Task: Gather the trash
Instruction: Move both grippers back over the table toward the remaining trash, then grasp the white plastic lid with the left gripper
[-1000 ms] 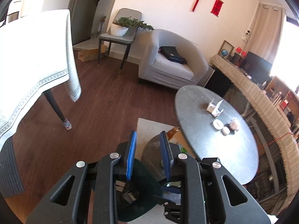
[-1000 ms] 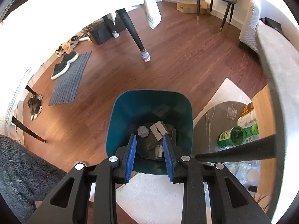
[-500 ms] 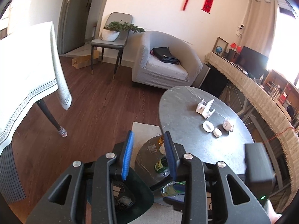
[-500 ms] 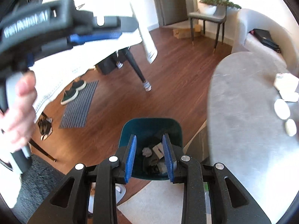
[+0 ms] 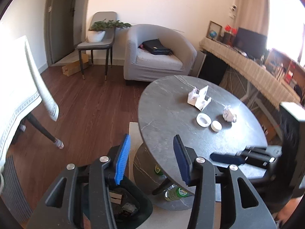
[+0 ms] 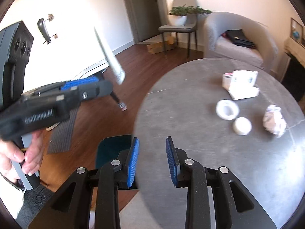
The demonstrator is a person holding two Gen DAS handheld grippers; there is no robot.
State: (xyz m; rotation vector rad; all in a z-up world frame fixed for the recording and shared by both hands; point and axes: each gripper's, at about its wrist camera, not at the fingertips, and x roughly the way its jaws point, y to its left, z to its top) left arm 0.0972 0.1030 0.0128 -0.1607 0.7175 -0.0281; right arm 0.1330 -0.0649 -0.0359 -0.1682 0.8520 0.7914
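On the round grey table (image 5: 171,114) (image 6: 190,152) lie a torn white box (image 5: 199,98) (image 6: 242,85), a white ring-shaped lid (image 5: 203,119) (image 6: 227,109), a small white cap (image 5: 216,126) (image 6: 242,126) and a crumpled paper ball (image 5: 229,114) (image 6: 274,122). A teal bin (image 5: 131,208) (image 6: 112,148) with trash inside stands on the floor at the table's near-left edge. My left gripper (image 5: 152,158) is open and empty, above the bin and table edge. My right gripper (image 6: 152,158) is open and empty over the table's near edge.
Green bottles (image 5: 173,192) stand on a lower shelf under the table. A cloth-covered table with a dark leg (image 5: 43,131) stands left. A grey armchair (image 5: 158,57) with a black bag and a chair with a plant (image 5: 99,38) are behind. A long sideboard (image 5: 247,64) runs along the right.
Both grippers have risen from the bin to table-top height and tilted up toward the table. The left jaws have opened wider.
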